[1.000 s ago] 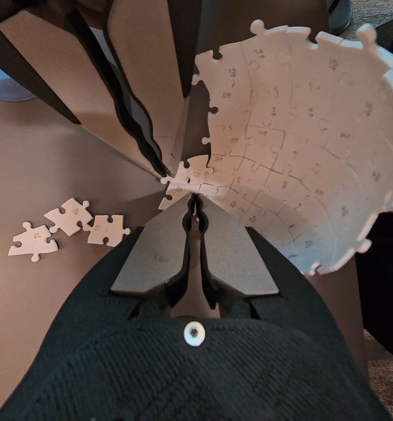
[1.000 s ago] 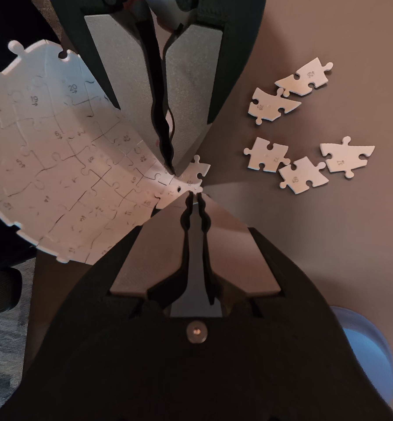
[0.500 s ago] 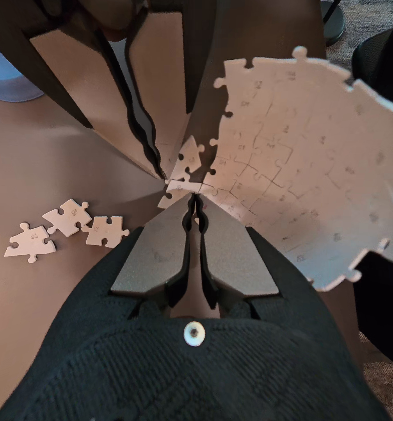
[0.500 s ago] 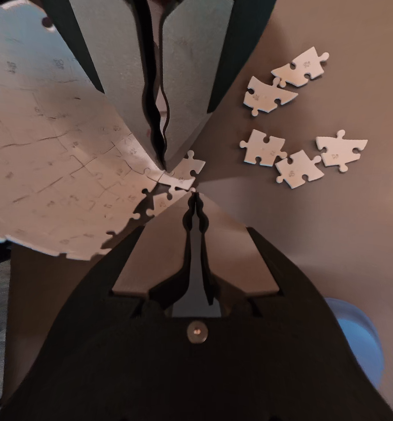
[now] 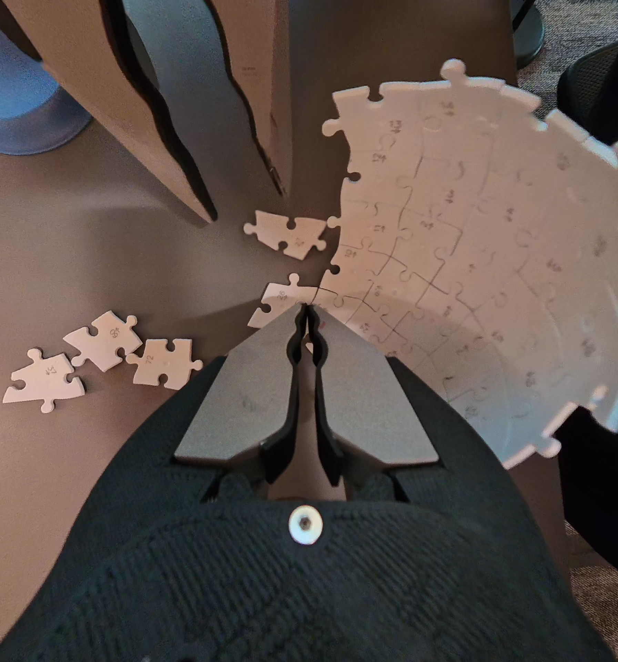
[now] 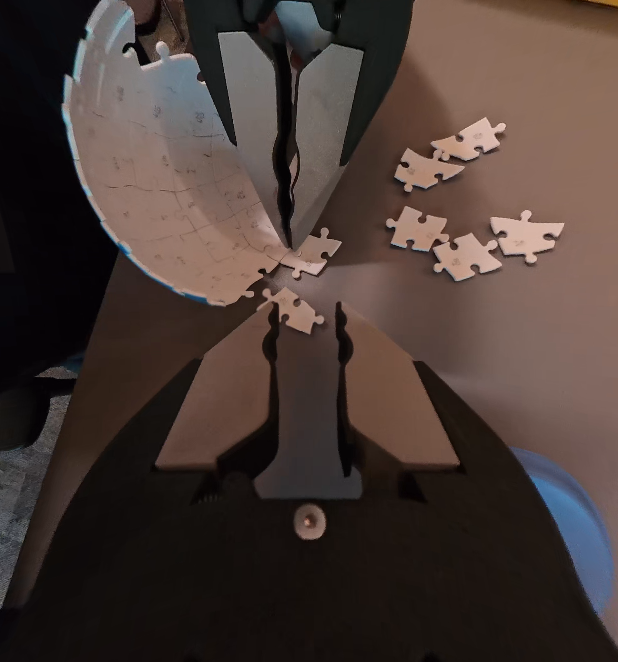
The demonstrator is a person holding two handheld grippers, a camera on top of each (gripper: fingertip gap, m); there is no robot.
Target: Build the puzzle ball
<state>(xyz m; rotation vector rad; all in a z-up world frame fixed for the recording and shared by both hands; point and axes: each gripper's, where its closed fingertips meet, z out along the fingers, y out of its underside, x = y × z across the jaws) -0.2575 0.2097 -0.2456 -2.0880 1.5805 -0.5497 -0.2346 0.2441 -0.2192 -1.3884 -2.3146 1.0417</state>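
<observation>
1. In the left wrist view, left of our jaws, we count three loose pieces [image 5: 99, 361] lying flat on the matte brown table [image 5: 85, 250]: white, tabbed and notched.
2. Our left gripper [image 5: 304, 306] is clenched on the rim of the puzzle ball [image 5: 479, 268], a white half-shell of interlocked curved pieces extending right of the jaws.
3. One single piece [image 5: 289, 234] lies just beyond the tips.
4. Our right gripper [image 6: 304, 308] is released, jaws parted, that piece [image 6: 295, 310] between its tips; five more pieces [image 6: 457, 211] lie to the right.

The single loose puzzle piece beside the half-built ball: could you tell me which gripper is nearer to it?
Right. The right gripper is open just behind the loose piece; the left gripper is shut on the ball's edge beside it.
</observation>
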